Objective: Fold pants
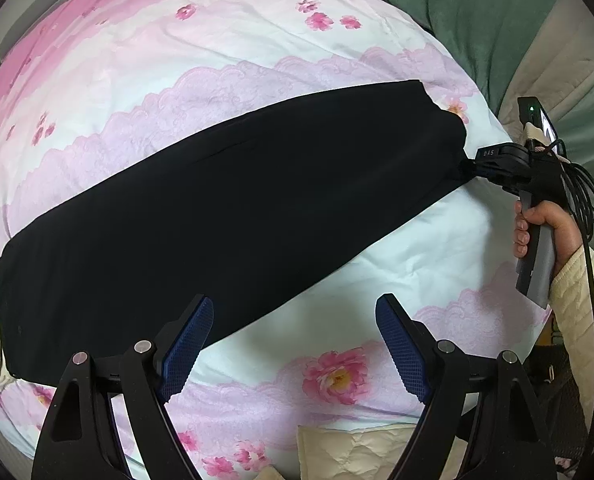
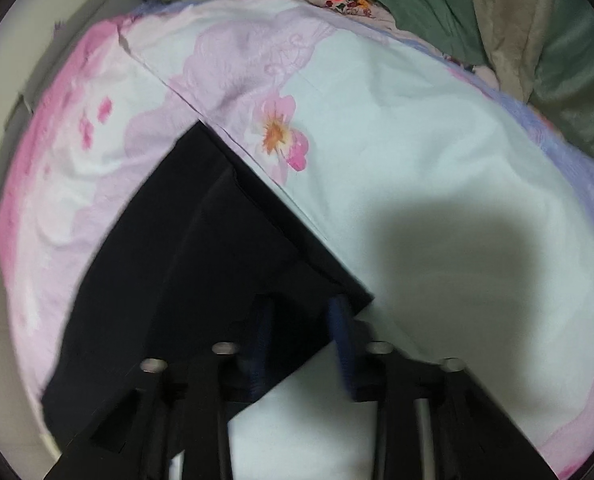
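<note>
Black pants [image 1: 217, 208] lie stretched slantwise across a pink and white floral quilt [image 1: 217, 60]. My left gripper [image 1: 295, 320] hovers open over the pants' near edge, left pad above the black cloth, right pad above the quilt, nothing between them. At the pants' right end my right gripper [image 1: 467, 168] pinches the cloth, which is drawn to a point there. In the blurred right wrist view the pants [image 2: 201, 260] run between the blue pads of my right gripper [image 2: 301, 340], which is shut on that corner.
A person's hand [image 1: 537, 224] in a cream sleeve holds the right gripper's handle, and a black cable [image 1: 593, 240] hangs beside it. A green blanket [image 1: 477, 8] is bunched at the bed's far right. A beige quilted cloth [image 1: 357, 452] lies at the near edge.
</note>
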`<action>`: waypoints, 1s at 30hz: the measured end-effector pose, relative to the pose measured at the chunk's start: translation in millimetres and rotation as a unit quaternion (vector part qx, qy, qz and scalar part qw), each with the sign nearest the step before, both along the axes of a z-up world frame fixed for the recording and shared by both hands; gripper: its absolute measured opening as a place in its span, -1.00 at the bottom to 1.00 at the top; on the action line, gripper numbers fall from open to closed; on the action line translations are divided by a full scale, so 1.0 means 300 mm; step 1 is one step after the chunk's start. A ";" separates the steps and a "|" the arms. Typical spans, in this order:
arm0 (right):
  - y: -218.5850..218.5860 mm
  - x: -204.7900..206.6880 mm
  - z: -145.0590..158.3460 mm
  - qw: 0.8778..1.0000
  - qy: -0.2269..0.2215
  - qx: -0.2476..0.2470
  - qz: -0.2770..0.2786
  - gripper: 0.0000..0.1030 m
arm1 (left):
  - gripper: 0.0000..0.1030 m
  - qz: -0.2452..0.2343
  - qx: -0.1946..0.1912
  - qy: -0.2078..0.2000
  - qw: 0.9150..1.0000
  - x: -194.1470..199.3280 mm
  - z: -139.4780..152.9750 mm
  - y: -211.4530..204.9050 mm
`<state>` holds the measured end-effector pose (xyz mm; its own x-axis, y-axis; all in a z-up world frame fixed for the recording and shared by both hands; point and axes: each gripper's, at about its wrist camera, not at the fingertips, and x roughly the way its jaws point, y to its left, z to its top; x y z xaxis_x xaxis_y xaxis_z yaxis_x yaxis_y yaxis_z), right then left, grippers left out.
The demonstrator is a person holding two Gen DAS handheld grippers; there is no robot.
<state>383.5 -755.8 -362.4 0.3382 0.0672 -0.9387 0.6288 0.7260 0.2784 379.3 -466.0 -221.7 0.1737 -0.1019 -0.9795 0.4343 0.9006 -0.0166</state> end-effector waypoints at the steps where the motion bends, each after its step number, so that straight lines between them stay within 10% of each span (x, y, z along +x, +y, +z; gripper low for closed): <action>1: -0.002 0.004 0.000 1.000 0.002 0.000 0.009 -0.88 | 0.62 -0.002 -0.002 -0.001 1.000 -0.001 0.003 -0.004; 14: -0.086 -0.074 0.132 0.998 0.014 -0.063 0.021 -0.95 | 0.62 -0.003 -0.005 -0.003 1.000 -0.017 0.011 -0.009; 18: -0.081 -0.127 0.163 0.999 -0.031 -0.031 0.005 0.30 | 0.62 -0.004 -0.007 -0.006 1.000 -0.030 0.014 -0.008; 26: -0.027 -0.124 0.019 0.993 -0.071 0.088 -0.030 0.35 | 0.62 0.000 0.003 -0.009 1.000 -0.029 0.001 0.010; 30: 0.018 -0.086 -0.014 0.994 -0.069 0.076 -0.025 0.34 | 0.62 -0.093 -0.004 -0.041 0.995 0.028 0.009 -0.067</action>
